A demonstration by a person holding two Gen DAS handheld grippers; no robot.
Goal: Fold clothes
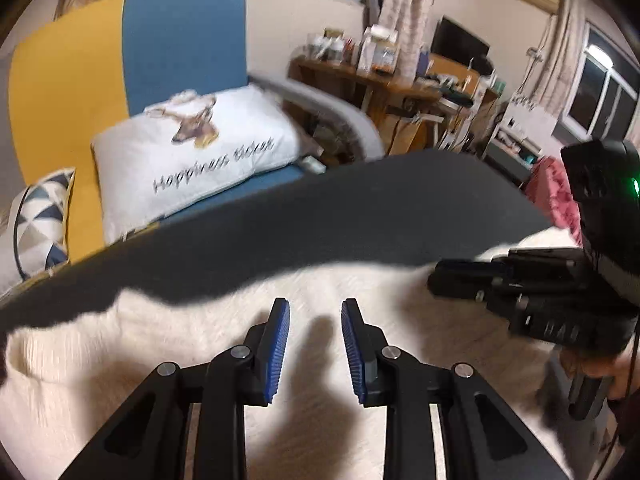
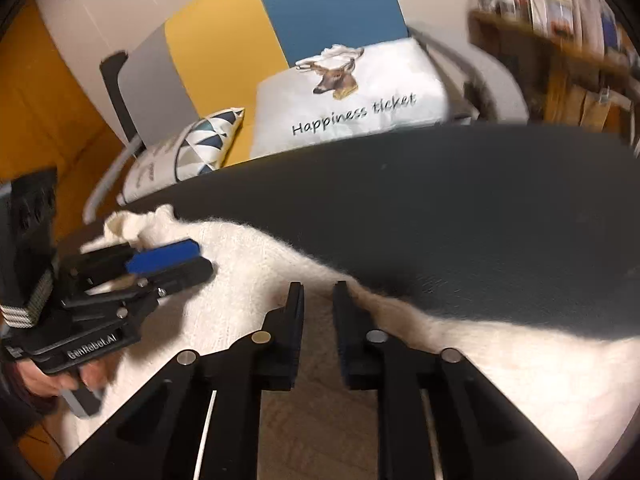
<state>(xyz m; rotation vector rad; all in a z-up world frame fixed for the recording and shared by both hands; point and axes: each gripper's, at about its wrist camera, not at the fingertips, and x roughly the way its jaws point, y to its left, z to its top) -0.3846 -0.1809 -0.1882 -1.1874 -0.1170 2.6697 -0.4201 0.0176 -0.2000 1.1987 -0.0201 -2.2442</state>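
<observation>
The white fuzzy garment lies spread on a dark grey table, on the near side of it. Its far edge runs wavy across the top, w/ a wide band of bare table behind it up to the table's far edge.

Left gripper hovers over the garment, fingers released, a clear gap btw. the blue pads, nothing held. Its shadow falls on the fabric just below. In the right wrist view the left gripper is at the left part of the garment, near a bunched end of fabric that sits close to the table's left edge.

Right gripper is above the garment's far edge, fingers apart by a narrow gap, released; fabric edge passes just beside the right finger, but contact I cannot tell (blur). From the left wrist view the right gripper is at the garment's right end.

Behind the table: a sofa in yellow and blue, w/ a white deer pillow and a triangle-pattern pillow. Right of it a wooden desk, cluttered.
</observation>
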